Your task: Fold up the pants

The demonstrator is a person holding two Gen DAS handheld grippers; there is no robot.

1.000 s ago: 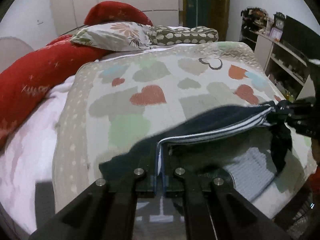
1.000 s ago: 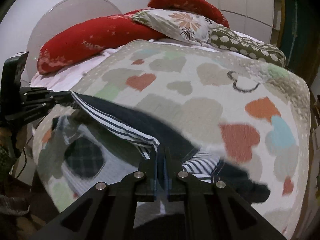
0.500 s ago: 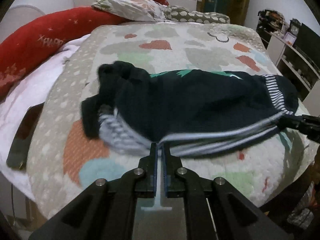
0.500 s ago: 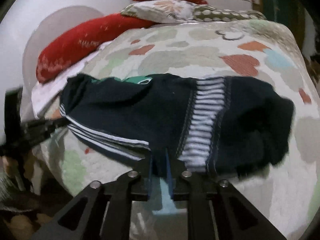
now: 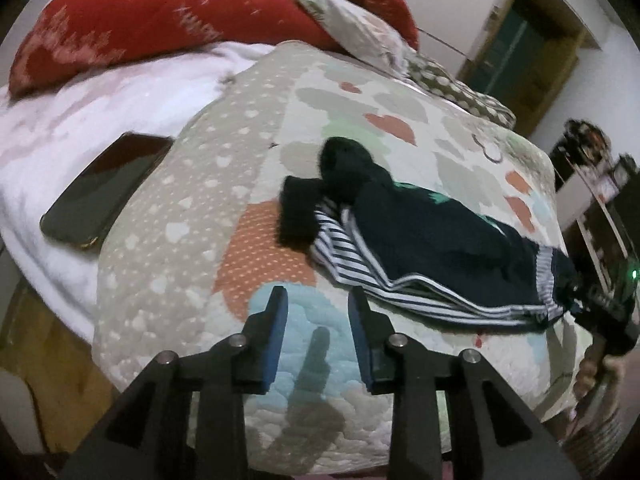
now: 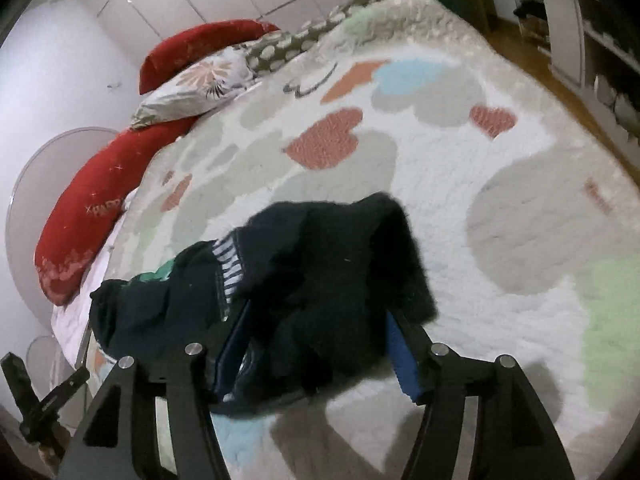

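The dark navy pants point(image 5: 432, 240) with white-striped trim lie folded on the heart-patterned quilt point(image 5: 200, 208). My left gripper point(image 5: 318, 300) is open and empty, just in front of the pants' near left end. In the right wrist view the pants point(image 6: 312, 280) lie bunched between my wide-open right gripper's point(image 6: 316, 316) blue-padded fingers point(image 6: 400, 344), which are not closed on the cloth. The right gripper also shows at the pants' far end in the left wrist view point(image 5: 600, 304).
A dark phone point(image 5: 108, 188) lies on the white sheet at the left. Red bolster pillows point(image 5: 160, 16) and patterned pillows point(image 6: 200, 80) line the head of the bed. Shelves point(image 5: 600, 184) stand at the right. The bed edge is close below me.
Both grippers held the pants stretched above the bed, laid them down on the quilt, then opened and let go. The left gripper has drawn back.
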